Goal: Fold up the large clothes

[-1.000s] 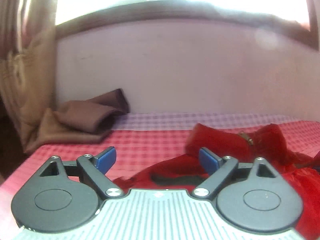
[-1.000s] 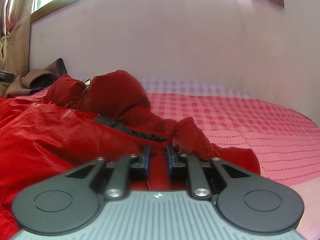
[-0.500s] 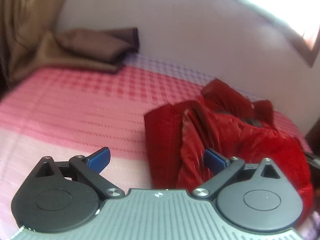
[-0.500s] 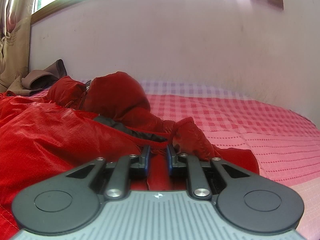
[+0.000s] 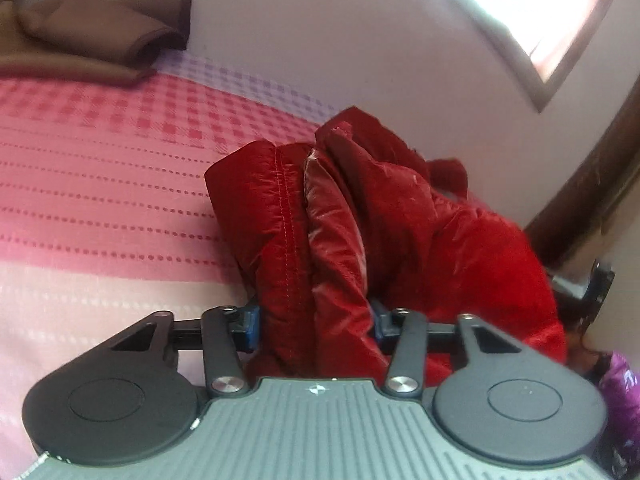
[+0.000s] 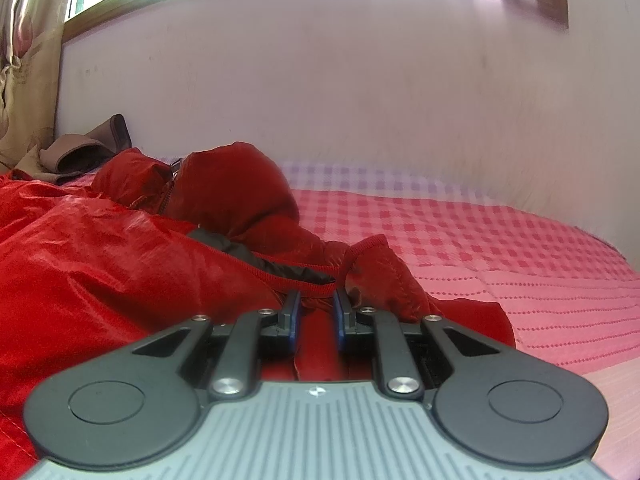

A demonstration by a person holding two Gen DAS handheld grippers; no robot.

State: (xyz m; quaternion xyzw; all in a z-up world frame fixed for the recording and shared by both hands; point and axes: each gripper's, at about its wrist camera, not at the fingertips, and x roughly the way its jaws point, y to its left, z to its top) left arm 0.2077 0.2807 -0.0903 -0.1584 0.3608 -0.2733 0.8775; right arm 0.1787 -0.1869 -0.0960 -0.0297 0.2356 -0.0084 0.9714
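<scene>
A red padded jacket [image 5: 400, 216] lies bunched on a pink checked bed [image 5: 100, 184]. My left gripper [image 5: 316, 324] is shut on a thick fold of the jacket's left edge, its blue pads pressed against the fabric on both sides. In the right wrist view the jacket [image 6: 100, 272] spreads to the left with its hood [image 6: 236, 188] behind. My right gripper [image 6: 316, 316] is shut on the jacket's red fabric near a cuff [image 6: 376, 264], with the pads close together.
A folded brown cloth [image 5: 92, 36] lies at the bed's far left by the pale wall [image 6: 360, 100]. A curtain [image 6: 24, 60] hangs at the left. A dark wooden frame [image 5: 592, 184] stands at the right. The pink bedspread [image 6: 500, 260] extends right of the jacket.
My left gripper has moved down onto the jacket's left edge and closed on it from open. My right gripper has held still, shut on the jacket.
</scene>
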